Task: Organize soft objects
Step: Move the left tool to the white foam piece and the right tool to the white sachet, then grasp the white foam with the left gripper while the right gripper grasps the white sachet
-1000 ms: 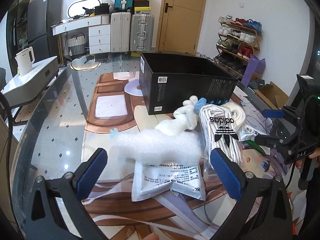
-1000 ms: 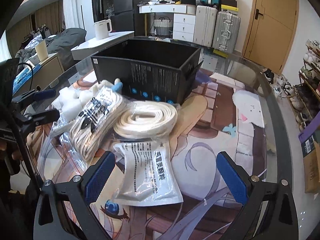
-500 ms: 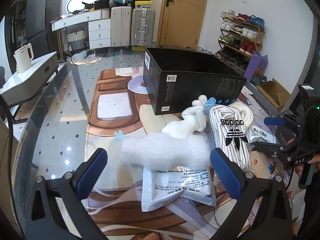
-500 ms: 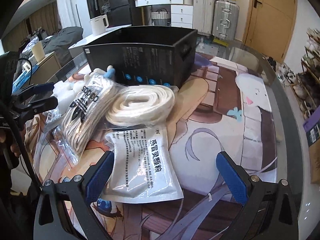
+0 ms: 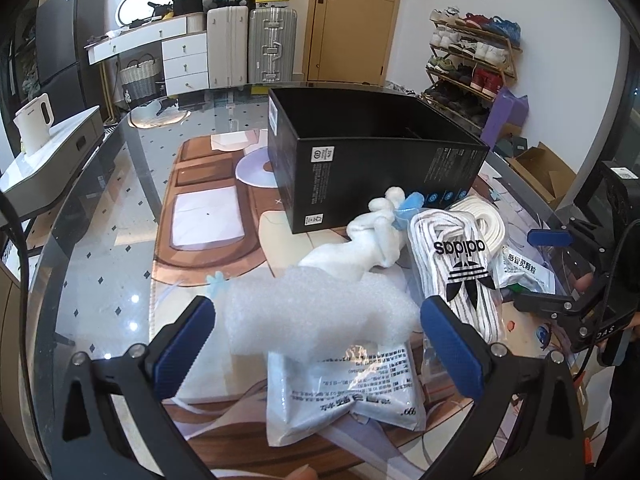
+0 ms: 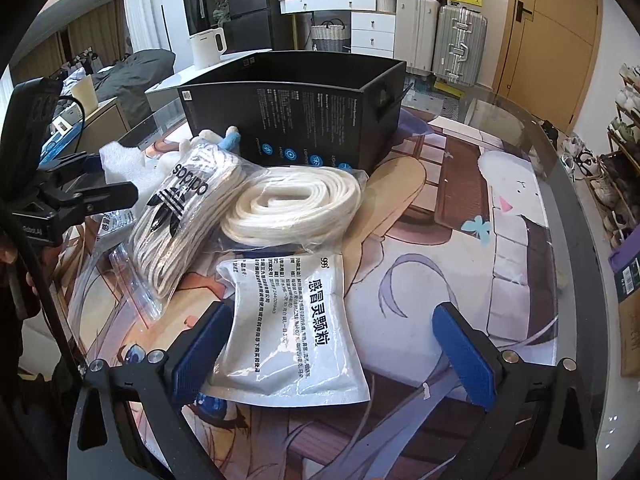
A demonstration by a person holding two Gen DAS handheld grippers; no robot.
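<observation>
Two grippers: the left gripper [image 5: 318,334] and the right gripper [image 6: 334,344] both have their jaws spread wide, and neither one holds a thing.
Where the soft things are: they all lie in a bunch on the picture mat [image 6: 460,240], just in front of the black box [image 5: 372,168]. The box looks empty, as far as its inside shows.
Foam piece [image 5: 316,312]: it sits between the left jaws and lies on top of a white pouch [image 5: 352,392]. A low squeeze might grab both.
Other white pouch [image 6: 296,332]: it is flat and smooth, near the right gripper's left finger. It might slip out of a pinch at the edge.
Bagged socks [image 6: 180,216]: their clear bag is slippery and touches the rope coil [image 6: 294,208]. Pulling one might drag the other.
White plush toy [image 5: 368,240]: it leans by the box wall and may tip.
Crash risk: both grippers are near the same bunch and might bump.
</observation>
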